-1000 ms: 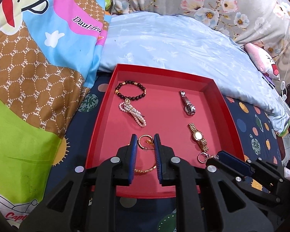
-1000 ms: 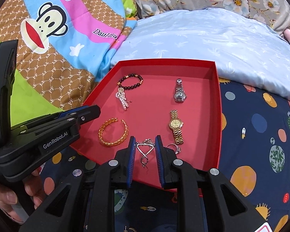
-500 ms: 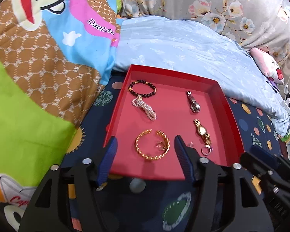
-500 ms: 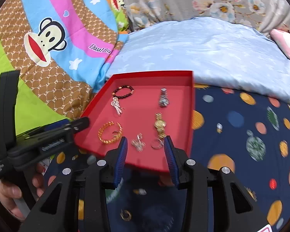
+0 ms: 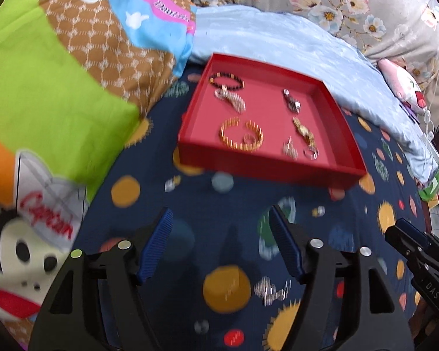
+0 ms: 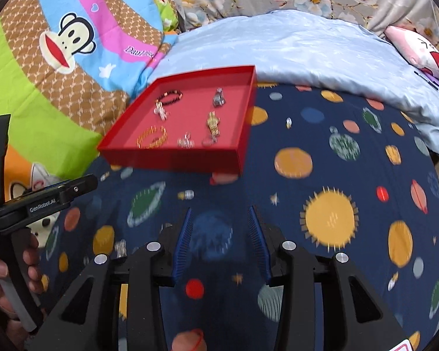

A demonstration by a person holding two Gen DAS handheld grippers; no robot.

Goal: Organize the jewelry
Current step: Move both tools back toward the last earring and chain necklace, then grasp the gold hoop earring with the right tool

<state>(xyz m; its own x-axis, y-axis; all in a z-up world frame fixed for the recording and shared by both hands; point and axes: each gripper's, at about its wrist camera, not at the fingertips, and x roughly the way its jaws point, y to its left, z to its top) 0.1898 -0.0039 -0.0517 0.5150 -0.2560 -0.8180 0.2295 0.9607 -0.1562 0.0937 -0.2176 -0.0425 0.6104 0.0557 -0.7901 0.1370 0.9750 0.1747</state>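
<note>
A red tray (image 5: pixel 348 134) (image 6: pixel 172 158) lies on the navy planet-print sheet. It holds a dark bead bracelet (image 5: pixel 226 82), a pearl piece (image 5: pixel 231 99), a gold bangle (image 5: pixel 241 136) with a ring inside it, a silver watch (image 5: pixel 291 103), a gold watch (image 5: pixel 303 128), a silver necklace (image 5: pixel 289 149) and a ring (image 5: pixel 311 152). My left gripper (image 5: pixel 221 222) is open and empty, well in front of the tray. My right gripper (image 6: pixel 219 219) is open and empty, also short of the tray. A small silver piece (image 5: pixel 270 288) lies on the sheet between the left fingers.
A cartoon monkey quilt (image 6: pixel 73 38) is heaped to the left. A pale blue duvet (image 6: pixel 292 46) lies behind the tray, with floral pillows beyond. The left gripper's body (image 6: pixel 44 201) and a hand show at the right wrist view's left edge.
Both grippers opened, left the ring and the necklace in the tray, and pulled back away from it. The tray now looks smaller and farther off.
</note>
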